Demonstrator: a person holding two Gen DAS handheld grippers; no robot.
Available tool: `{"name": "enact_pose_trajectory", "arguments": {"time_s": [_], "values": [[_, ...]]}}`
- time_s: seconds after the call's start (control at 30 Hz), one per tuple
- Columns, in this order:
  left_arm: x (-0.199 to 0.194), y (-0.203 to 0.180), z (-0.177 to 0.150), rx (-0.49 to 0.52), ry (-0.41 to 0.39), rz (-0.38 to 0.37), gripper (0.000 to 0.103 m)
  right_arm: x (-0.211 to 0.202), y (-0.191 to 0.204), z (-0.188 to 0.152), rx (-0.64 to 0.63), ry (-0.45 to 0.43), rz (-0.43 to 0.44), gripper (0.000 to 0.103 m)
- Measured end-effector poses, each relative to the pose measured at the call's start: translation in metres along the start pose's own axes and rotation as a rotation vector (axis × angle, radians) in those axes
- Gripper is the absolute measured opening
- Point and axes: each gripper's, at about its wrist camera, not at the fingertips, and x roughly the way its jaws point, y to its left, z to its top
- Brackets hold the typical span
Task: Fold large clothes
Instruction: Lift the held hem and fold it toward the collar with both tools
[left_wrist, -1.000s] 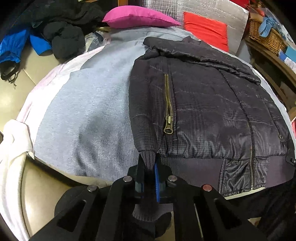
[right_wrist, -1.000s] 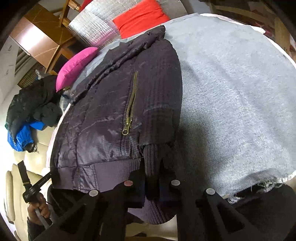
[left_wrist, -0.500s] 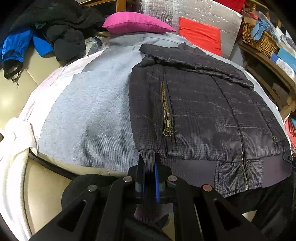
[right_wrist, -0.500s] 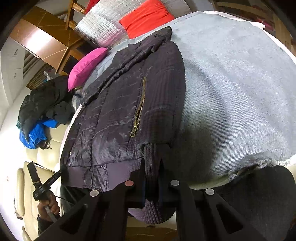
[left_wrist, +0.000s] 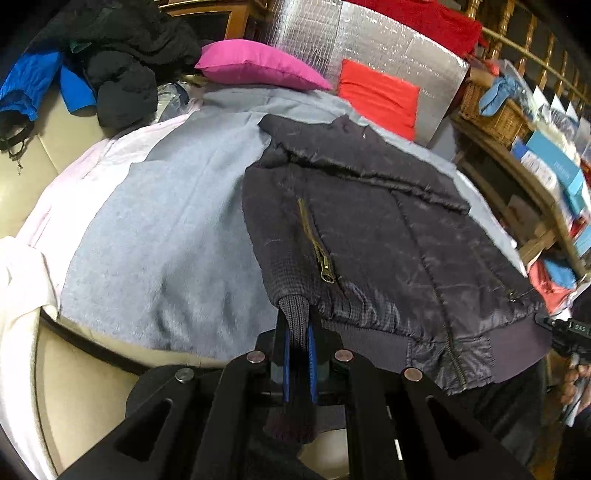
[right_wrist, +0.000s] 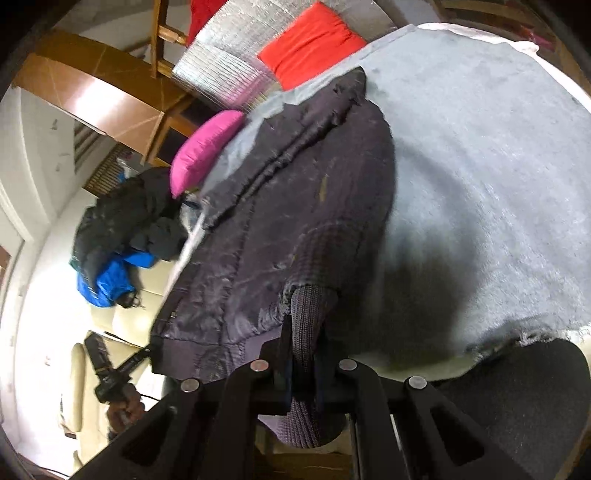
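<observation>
In the left wrist view, the left gripper (left_wrist: 298, 345) is angled downward and clamped on a ribbed cuff (left_wrist: 294, 314) of the dark jacket (left_wrist: 388, 236), which is spread on the grey blanket (left_wrist: 166, 221). No writing can be read. A pink cushion (left_wrist: 258, 70) is seen far behind.

In the right wrist view, the right gripper (right_wrist: 303, 354) – tilted down – is closed on the other ribbed cuff (right_wrist: 306, 317); black and blue clothes (right_wrist: 122, 236) are heaped at left.

**Count of things in view**

One dark quilted jacket (left_wrist: 388, 236), with two ribbed cuffs (left_wrist: 295, 317) (right_wrist: 306, 317); two grippers (left_wrist: 298, 363) (right_wrist: 301, 365); one pink cushion (left_wrist: 258, 68); one red cushion (left_wrist: 380, 98); one grey blanket (left_wrist: 166, 229); one wicker basket (left_wrist: 491, 110)
</observation>
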Motion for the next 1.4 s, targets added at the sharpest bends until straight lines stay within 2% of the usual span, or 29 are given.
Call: {"name": "enact_pose_trajectory", "arguments": {"time_s": [0.27, 0.57, 0.87, 1.03, 1.4], "values": [[-0.015, 0.010, 0.031, -0.084, -0.068, -0.104, 0.008, -0.015, 0.006, 0.019, 0.052, -0.068, 0.155, 0.008], [-0.014, 0.012, 0.061, -0.140, -0.118, -0.137, 0.008, -0.022, 0.026, 0.054, 0.042, -0.161, 0.263, 0.008], [-0.018, 0.005, 0.094, -0.167, -0.181, -0.163, 0.008, -0.021, 0.035, 0.080, 0.036, -0.207, 0.288, 0.008], [-0.022, -0.005, 0.118, -0.166, -0.252, -0.149, 0.008, -0.026, 0.044, 0.103, 0.020, -0.252, 0.304, 0.008], [-0.022, -0.016, 0.157, -0.161, -0.326, -0.150, 0.008, -0.025, 0.060, 0.142, 0.002, -0.319, 0.322, 0.008]]}}
